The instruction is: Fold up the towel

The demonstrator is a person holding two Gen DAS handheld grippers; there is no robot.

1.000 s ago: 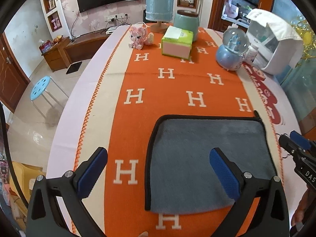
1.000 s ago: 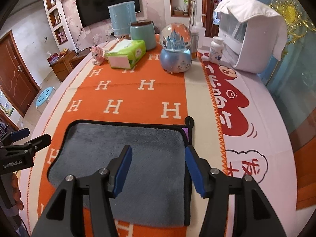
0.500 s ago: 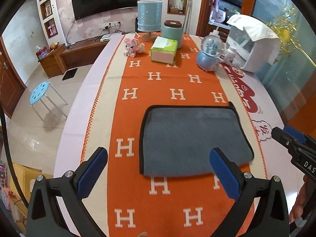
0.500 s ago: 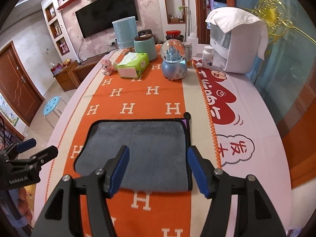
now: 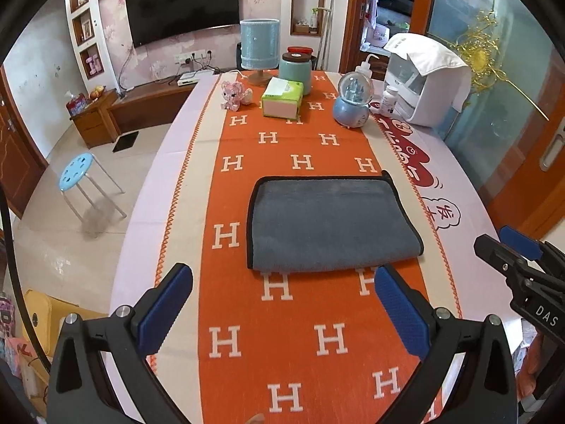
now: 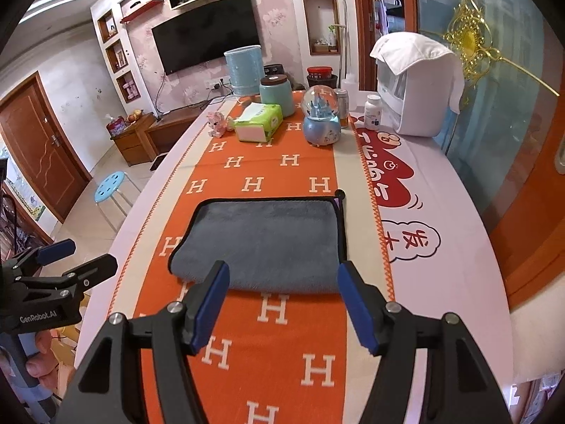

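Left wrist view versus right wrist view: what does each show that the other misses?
Only the left wrist view shows the white squeeze bottle. Only the right wrist view shows the drink can behind the snow globe and the brown door. Both show the folded grey towel flat on the orange runner, with both tongs open and empty.

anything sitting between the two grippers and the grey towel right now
Nothing visible does. Only bare orange runner lies between the open left gripper, the open right gripper and the folded towel. The snow globe and tissue box stand beyond it.
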